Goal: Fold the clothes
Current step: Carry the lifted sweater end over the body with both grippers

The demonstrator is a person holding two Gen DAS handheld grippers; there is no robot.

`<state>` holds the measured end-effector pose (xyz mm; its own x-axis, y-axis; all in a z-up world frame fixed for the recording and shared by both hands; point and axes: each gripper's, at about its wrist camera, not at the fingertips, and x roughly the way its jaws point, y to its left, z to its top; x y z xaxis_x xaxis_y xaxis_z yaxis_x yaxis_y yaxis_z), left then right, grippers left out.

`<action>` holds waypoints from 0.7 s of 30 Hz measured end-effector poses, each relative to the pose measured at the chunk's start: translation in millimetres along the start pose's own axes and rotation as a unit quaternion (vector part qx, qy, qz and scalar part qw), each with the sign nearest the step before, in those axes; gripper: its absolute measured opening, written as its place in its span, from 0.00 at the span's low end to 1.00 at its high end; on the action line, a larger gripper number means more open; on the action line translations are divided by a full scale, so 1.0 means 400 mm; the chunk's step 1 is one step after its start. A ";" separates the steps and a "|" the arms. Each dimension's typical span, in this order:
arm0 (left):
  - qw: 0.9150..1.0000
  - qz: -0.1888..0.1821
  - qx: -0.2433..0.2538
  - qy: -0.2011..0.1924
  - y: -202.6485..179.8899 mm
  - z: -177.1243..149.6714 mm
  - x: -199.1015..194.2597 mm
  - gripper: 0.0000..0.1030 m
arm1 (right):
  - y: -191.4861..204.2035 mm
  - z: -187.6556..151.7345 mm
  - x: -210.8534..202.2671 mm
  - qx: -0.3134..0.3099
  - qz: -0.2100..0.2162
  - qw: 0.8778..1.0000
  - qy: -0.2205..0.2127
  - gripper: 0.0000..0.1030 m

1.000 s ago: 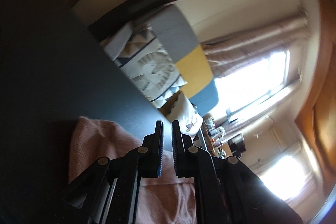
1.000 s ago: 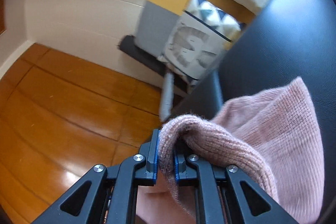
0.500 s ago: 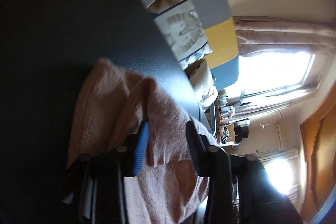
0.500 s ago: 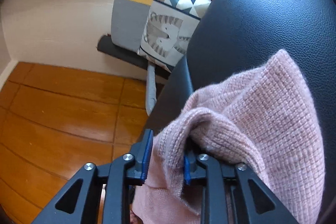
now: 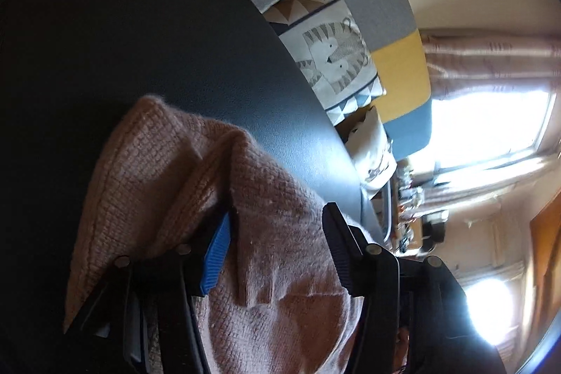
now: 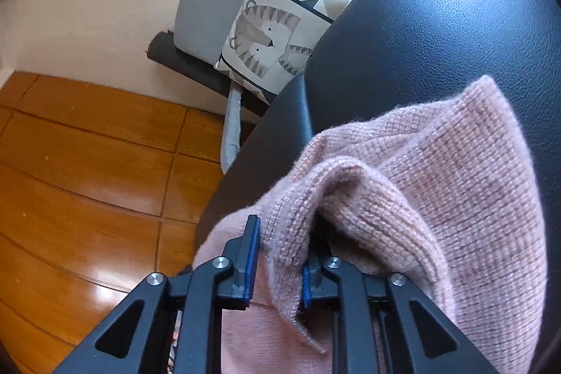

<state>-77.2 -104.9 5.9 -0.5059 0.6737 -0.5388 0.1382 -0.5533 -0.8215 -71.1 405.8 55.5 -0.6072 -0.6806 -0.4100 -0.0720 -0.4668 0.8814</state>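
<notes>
A pink knitted woollen garment [image 5: 182, 184] is seen lying bunched on a black leather-textured bench [image 5: 122, 34], near the bench's rounded edge.

The left tongs [image 5: 277, 223] are being opened. Their blue-padded fingers [image 5: 215, 255] stand wide apart, with the knit lying between them but not pressed by the pads, so the cloth is released on this side.

The right tongs [image 6: 282, 233] are being closed. A raised fold of the same pink garment [image 6: 438, 198] is caught between their blue pads [image 6: 250, 265], and the fabric is pinched there; part of the far finger is hidden behind the fold.

Beyond the bench, a white cushion printed with striped tigers and triangles [image 6: 277, 27] is propped against a grey, yellow and blue sofa [image 5: 389, 23]. A polished orange wooden floor [image 6: 87, 163] is visible below the bench edge, and a bright window with pink curtains [image 5: 491, 125] is seen in the left wrist view.
</notes>
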 end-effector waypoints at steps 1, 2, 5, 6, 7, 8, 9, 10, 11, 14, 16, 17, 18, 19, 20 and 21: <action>1.000 -0.001 0.001 0.002 0.001 -0.002 -0.002 0.53 | 0.009 -0.003 0.004 -0.012 -0.005 1.000 0.005 0.24; 1.000 -0.003 0.001 0.003 0.002 -0.003 -0.005 0.53 | 0.017 -0.008 0.008 -0.023 -0.013 1.000 0.011 0.26; 1.000 0.009 0.005 -0.001 0.004 -0.006 -0.007 0.15 | 0.025 -0.023 0.024 -0.048 -0.019 0.998 0.022 0.24; 1.000 0.007 0.004 0.007 0.005 -0.007 0.000 0.06 | 0.027 -0.025 0.034 -0.057 -0.033 0.997 0.029 0.15; 1.000 0.007 0.004 0.013 0.004 -0.008 0.006 0.05 | 0.028 -0.026 0.046 -0.061 -0.053 0.996 0.038 0.07; 1.000 0.008 0.009 0.015 -0.004 -0.010 0.005 0.05 | 0.030 -0.024 0.054 -0.058 -0.064 0.995 0.041 0.05; 1.000 0.007 0.017 0.014 -0.016 -0.010 -0.002 0.05 | 0.035 -0.019 0.055 -0.053 -0.067 0.996 0.040 0.03; 1.000 -0.003 0.023 0.011 -0.030 -0.006 -0.016 0.05 | 0.046 -0.011 0.049 -0.050 -0.061 0.996 0.035 0.02; 0.999 -0.013 0.028 0.007 -0.044 -0.001 -0.028 0.05 | 0.060 -0.002 0.042 -0.049 -0.053 0.997 0.028 0.02; 0.999 -0.042 0.028 -0.009 -0.073 0.023 -0.069 0.05 | 0.134 0.037 -0.002 -0.081 -0.018 0.997 -0.002 0.02; 0.998 -0.053 0.017 -0.008 -0.072 0.040 -0.076 0.05 | 0.165 0.060 -0.015 -0.095 -0.015 0.995 -0.009 0.02; 0.998 -0.061 0.004 -0.006 -0.068 0.050 -0.071 0.05 | 0.168 0.068 -0.014 -0.094 -0.016 0.995 -0.010 0.02; 0.998 -0.067 -0.011 0.000 -0.063 0.059 -0.058 0.05 | 0.163 0.074 -0.010 -0.089 -0.020 0.996 -0.008 0.02; 0.997 -0.072 -0.027 0.005 -0.058 0.068 -0.045 0.05 | 0.153 0.078 -0.004 -0.081 -0.024 0.996 -0.005 0.02; 0.996 -0.077 -0.042 0.011 -0.053 0.077 -0.032 0.06 | 0.140 0.083 0.005 -0.069 -0.027 0.997 -0.003 0.02; 0.995 -0.082 -0.058 0.017 -0.047 0.086 -0.018 0.06 | 0.119 0.089 0.015 -0.049 -0.029 0.998 -0.003 0.03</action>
<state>-105.3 -116.1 31.6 -0.5010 0.7677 -0.3996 0.1540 -0.3753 -0.9140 -106.3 399.5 103.3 -0.6098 -0.6474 -0.4571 -0.0289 -0.5582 0.8292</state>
